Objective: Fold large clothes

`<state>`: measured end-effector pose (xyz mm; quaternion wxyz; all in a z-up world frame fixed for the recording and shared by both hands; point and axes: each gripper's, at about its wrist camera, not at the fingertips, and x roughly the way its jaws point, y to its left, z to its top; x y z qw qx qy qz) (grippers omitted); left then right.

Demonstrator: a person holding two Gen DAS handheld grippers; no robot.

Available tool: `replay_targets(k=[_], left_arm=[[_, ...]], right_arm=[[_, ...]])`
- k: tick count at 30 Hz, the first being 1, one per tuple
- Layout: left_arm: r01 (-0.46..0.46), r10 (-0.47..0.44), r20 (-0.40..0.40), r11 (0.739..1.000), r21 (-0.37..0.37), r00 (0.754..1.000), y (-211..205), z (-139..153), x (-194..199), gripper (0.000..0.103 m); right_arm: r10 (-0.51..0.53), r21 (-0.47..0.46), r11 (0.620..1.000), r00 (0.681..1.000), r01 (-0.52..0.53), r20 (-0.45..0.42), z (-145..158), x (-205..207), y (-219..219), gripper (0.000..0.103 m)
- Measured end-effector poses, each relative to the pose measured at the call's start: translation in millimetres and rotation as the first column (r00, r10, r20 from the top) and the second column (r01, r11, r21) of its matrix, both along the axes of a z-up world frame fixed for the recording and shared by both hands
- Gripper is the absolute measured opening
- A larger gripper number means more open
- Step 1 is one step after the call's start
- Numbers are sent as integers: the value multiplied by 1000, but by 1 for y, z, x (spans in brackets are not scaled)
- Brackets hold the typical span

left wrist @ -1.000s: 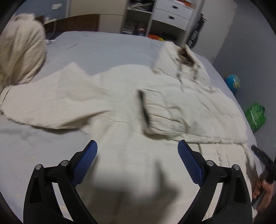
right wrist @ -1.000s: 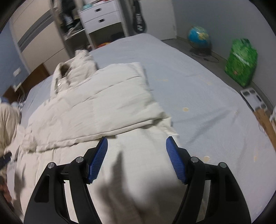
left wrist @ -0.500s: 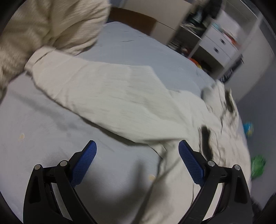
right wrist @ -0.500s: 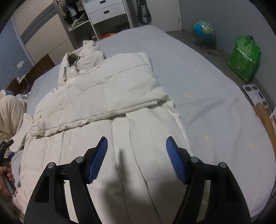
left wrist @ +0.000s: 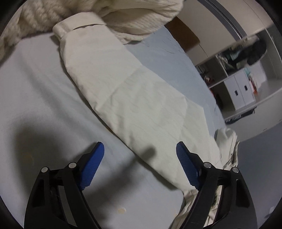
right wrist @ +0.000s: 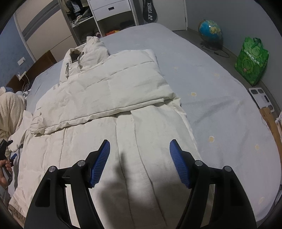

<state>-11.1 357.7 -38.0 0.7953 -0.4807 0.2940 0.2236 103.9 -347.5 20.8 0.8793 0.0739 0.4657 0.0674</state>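
A cream padded coat (right wrist: 109, 109) lies spread on a bed covered with a pale blue sheet (right wrist: 220, 98), its collar toward the white drawers (right wrist: 112, 10) at the far side. One sleeve is folded across the chest, its cuff end reaching the coat's right edge. The other sleeve (left wrist: 134, 98) stretches out flat over the sheet, and its cuff touches a cream knitted blanket (left wrist: 134, 19) bunched at the edge of the bed. The left gripper (left wrist: 140, 158) hovers over this sleeve near the shoulder; its blue pads (left wrist: 91, 167) stand apart and are closing, with the sleeve's edge below the gap but not pinched. The right gripper (right wrist: 140, 158) hangs above the coat's lower half, jaws apart and empty. A globe (right wrist: 209, 33) and a green bag (right wrist: 252, 61) stand on the floor beyond the bed.
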Motion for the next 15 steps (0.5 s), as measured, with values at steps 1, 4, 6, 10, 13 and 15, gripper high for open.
replay_targets(k=[1, 4, 6, 10, 13, 15], left_arm=[[-7, 7, 13, 1000, -18, 1000, 4, -3, -1, 79], [-29, 33, 56, 997, -69, 998, 18, -12, -6, 78], [-33, 39, 82, 997, -76, 996, 24, -13, -6, 78], [-28, 39, 109, 995, -98, 993, 37, -16, -4, 78], [-38, 52, 123, 993, -113, 991, 48, -18, -2, 76], [-48, 63, 119, 992, -118, 991, 53, -19, 0, 71]], right_arm=[[-4, 4, 1000, 1000, 4, -4, -1, 1, -1, 66], [-5, 4, 1000, 1000, 5, -13, -3, 2, -1, 66], [-1, 1, 1000, 1000, 2, -19, -4, 3, 0, 66], [4, -2, 1000, 999, -4, -35, -8, 6, 2, 66], [6, -5, 1000, 999, -6, -42, -10, 7, 3, 66], [5, -5, 1000, 999, -5, -45, -11, 8, 3, 66]])
